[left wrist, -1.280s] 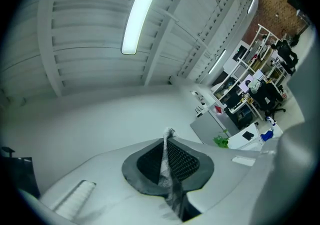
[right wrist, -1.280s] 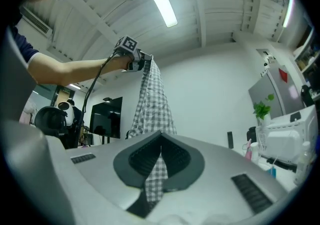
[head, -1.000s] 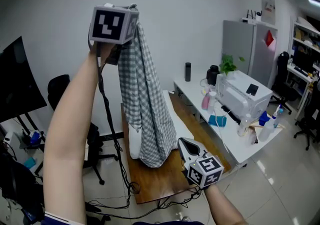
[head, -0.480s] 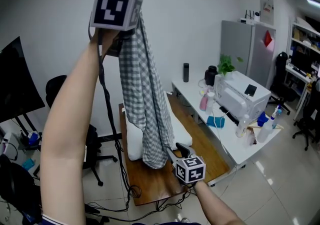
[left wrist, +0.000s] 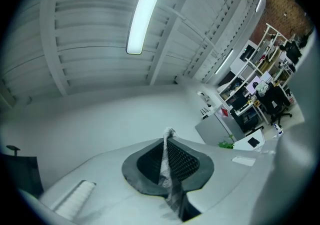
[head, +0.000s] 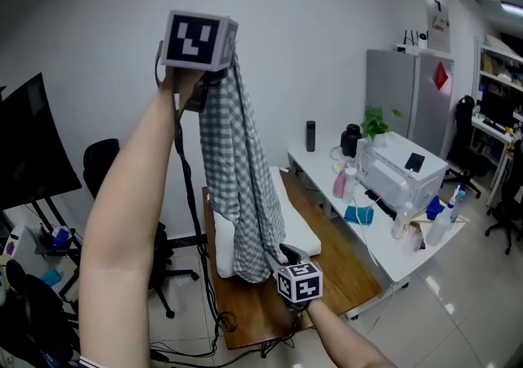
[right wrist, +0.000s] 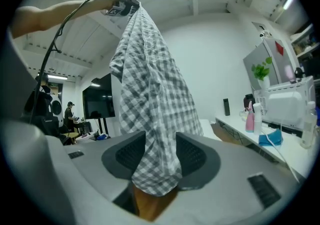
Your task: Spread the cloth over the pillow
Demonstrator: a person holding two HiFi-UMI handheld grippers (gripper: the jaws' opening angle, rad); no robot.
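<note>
My left gripper [head: 227, 38] is raised high on an outstretched arm and is shut on the top edge of a grey-and-white checked cloth [head: 245, 178]. In the left gripper view a thin fold of cloth [left wrist: 167, 179] is pinched between the closed jaws of that gripper [left wrist: 165, 141]. The cloth hangs down in a long bunch over a white pillow [head: 301, 234] lying on a wooden table [head: 331, 264]. My right gripper [head: 283, 258] is low, at the cloth's bottom end. Its jaws stand apart with the hem [right wrist: 155, 169] hanging between them.
A white desk [head: 409, 248] to the right carries a printer [head: 400, 166], bottles and a plant [head: 374, 123]. A grey fridge [head: 409, 84] stands behind it. A black office chair [head: 102, 166] and a dark monitor [head: 33, 162] are on the left. Cables [head: 192, 203] dangle from the left gripper.
My right gripper has moved left and in toward the cloth's lower end, and its jaws have gone from shut to apart around the hem. The left gripper stays high with the cloth.
</note>
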